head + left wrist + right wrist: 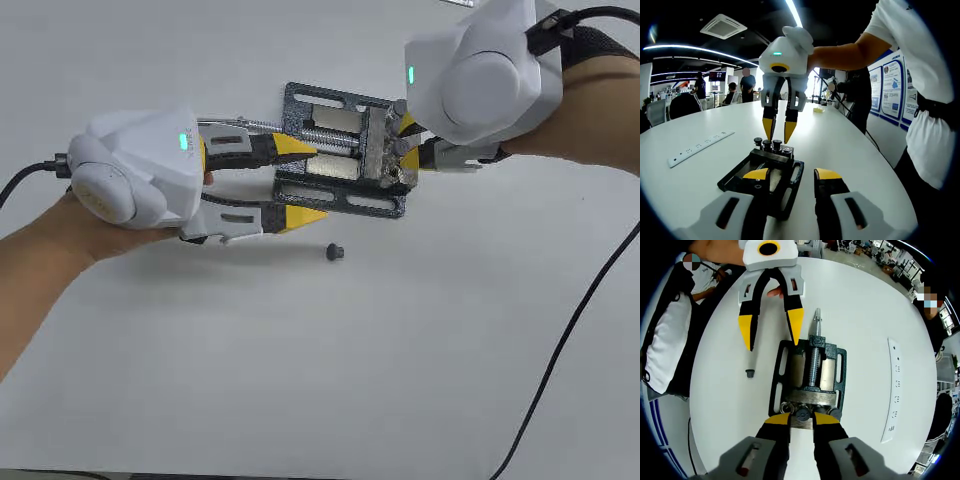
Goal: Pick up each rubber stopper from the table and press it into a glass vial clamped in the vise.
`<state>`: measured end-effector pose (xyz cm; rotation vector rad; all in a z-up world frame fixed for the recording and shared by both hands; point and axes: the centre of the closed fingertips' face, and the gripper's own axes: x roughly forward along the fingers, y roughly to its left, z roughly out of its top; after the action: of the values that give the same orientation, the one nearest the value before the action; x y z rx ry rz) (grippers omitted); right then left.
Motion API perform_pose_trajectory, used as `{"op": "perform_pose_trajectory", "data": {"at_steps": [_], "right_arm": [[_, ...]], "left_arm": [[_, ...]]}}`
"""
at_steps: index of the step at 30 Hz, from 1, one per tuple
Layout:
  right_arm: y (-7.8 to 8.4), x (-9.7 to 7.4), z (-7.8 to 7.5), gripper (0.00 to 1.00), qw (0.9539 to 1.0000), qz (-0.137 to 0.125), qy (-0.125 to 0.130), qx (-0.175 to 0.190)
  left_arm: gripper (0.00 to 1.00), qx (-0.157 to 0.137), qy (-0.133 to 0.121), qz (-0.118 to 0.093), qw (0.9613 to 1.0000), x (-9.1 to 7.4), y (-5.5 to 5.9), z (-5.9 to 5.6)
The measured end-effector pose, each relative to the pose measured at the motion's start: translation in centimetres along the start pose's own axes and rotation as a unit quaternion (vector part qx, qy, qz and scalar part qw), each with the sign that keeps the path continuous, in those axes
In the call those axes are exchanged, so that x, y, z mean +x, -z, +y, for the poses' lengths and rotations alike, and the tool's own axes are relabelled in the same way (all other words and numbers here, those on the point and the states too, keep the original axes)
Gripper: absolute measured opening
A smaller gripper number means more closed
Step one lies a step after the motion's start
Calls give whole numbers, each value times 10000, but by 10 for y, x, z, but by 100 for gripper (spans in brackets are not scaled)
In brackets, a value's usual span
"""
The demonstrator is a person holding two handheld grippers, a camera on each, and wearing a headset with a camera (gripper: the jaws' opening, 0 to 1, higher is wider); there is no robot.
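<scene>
A dark metal vise [345, 205] [790, 192] [776, 385] lies on the white table and clamps a row of glass vials [395, 150] [772, 146] with dark stoppers in them. My right gripper [405, 145] [779, 132] [801, 419] comes down on the middle vial, its yellow tips shut on a rubber stopper [802, 413] seated at the vial's mouth. My left gripper [303, 180] [792, 174] [771, 332] is open at the vise's opposite end, one jaw over the vise base and the other outside its rail. A loose rubber stopper [335, 252] [749, 373] stands on the table near the vise.
A white power strip [700, 147] [895, 390] lies on the table away from the vise. A black cable [570, 340] trails across the table's right side. People stand in the room behind the table.
</scene>
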<state>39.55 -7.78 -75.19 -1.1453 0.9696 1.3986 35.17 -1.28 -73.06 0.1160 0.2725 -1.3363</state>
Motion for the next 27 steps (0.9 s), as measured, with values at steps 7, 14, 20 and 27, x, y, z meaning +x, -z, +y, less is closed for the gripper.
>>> {"op": "perform_pose_trajectory", "data": {"at_steps": [7,14,20,27], "right_arm": [[0,-6,0,16,9999,-107,41,86],[-2,-10,-2,9,9996,-247,108,121],[-4,-9,-2,0,9993,-341,113,136],[-3,-7,-2,0,9993,-336,114,143]], "left_arm": [[32,10,4,4,10000,0,-1,0],[33,32,8,-1,10000,0,-1,0],[33,33,25,8,10000,0,-1,-2],[33,45,19,10,10000,-1,-2,-3]]}}
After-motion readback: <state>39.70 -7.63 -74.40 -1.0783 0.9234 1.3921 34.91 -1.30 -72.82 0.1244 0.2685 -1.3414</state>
